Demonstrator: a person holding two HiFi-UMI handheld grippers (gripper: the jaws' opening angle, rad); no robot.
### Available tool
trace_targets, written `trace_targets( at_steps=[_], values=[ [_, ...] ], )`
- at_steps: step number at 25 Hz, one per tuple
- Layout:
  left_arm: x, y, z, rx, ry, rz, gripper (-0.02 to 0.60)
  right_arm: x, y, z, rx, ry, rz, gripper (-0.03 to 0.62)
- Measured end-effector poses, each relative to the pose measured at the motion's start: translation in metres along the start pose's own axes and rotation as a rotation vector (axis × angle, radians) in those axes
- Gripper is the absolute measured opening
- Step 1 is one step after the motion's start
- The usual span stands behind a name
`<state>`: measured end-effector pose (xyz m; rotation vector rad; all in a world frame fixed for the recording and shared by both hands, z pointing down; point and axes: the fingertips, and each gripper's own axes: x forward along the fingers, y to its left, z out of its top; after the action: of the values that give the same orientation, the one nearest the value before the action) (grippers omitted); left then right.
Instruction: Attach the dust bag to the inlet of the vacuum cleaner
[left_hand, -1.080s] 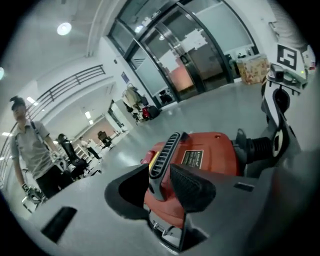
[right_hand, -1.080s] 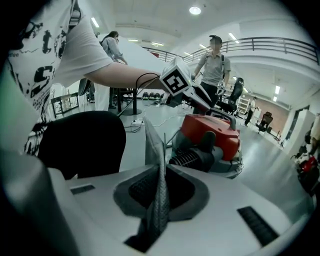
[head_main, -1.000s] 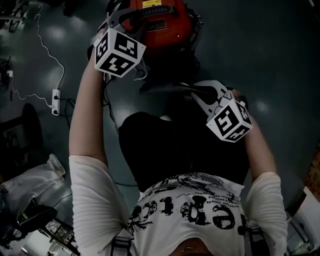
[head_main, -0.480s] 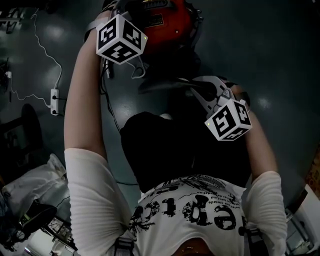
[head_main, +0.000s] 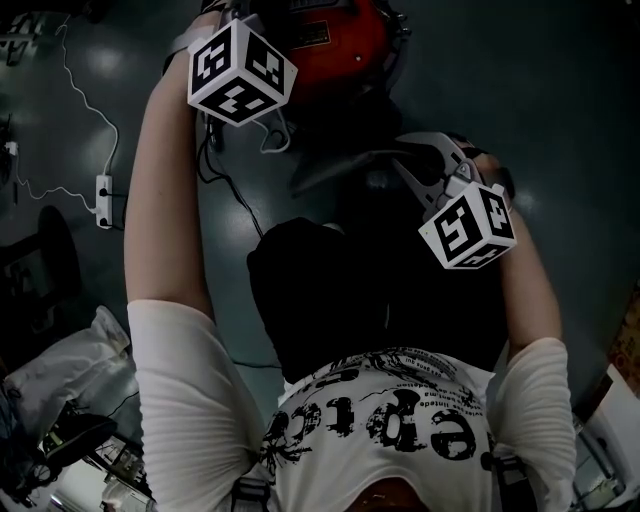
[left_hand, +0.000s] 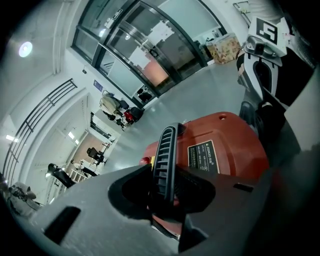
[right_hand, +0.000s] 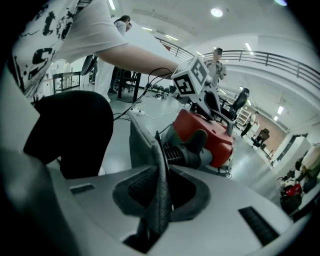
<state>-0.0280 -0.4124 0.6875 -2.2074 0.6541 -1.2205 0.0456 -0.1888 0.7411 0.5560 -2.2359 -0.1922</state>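
Note:
The red vacuum cleaner (head_main: 335, 55) stands on the floor at the top of the head view. My left gripper (left_hand: 170, 175) is shut on its black ribbed carrying handle (left_hand: 167, 145), above the red body (left_hand: 225, 140). My right gripper (right_hand: 160, 192) is shut on a fold of the dark grey dust bag (right_hand: 142, 145), which it holds up in front of the person's knees. Its jaws have just eased open a little, with the fabric still pinched between them. Beyond the bag lies the black ribbed inlet (right_hand: 182, 152) on the vacuum's side. The bag (head_main: 340, 170) hangs just short of the machine.
A white power strip (head_main: 103, 187) with its cable lies on the floor at the left. A black cord (head_main: 230, 200) runs down from the vacuum. Plastic bags and clutter (head_main: 60, 370) sit at the lower left. People (right_hand: 217, 57) stand in the hall behind.
Both grippers have rolled slightly. The right one has shifted a little to the right with the bag. The left stays on the handle.

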Motion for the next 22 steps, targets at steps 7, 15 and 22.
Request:
trace_targets(
  at_steps=[7, 15, 22],
  values=[
    [0.002, -0.003, -0.002, -0.042, 0.018, -0.048, 0.115, 0.001, -0.004, -0.001, 0.030, 0.008, -0.049, 0.044],
    [0.004, -0.004, -0.001, -0.058, 0.001, -0.057, 0.115, 0.010, -0.017, 0.007, 0.044, 0.012, 0.009, 0.055],
    [0.004, -0.005, 0.001, -0.067, -0.026, -0.041, 0.115, 0.007, -0.024, 0.004, 0.154, 0.001, -0.100, 0.063]
  ],
)
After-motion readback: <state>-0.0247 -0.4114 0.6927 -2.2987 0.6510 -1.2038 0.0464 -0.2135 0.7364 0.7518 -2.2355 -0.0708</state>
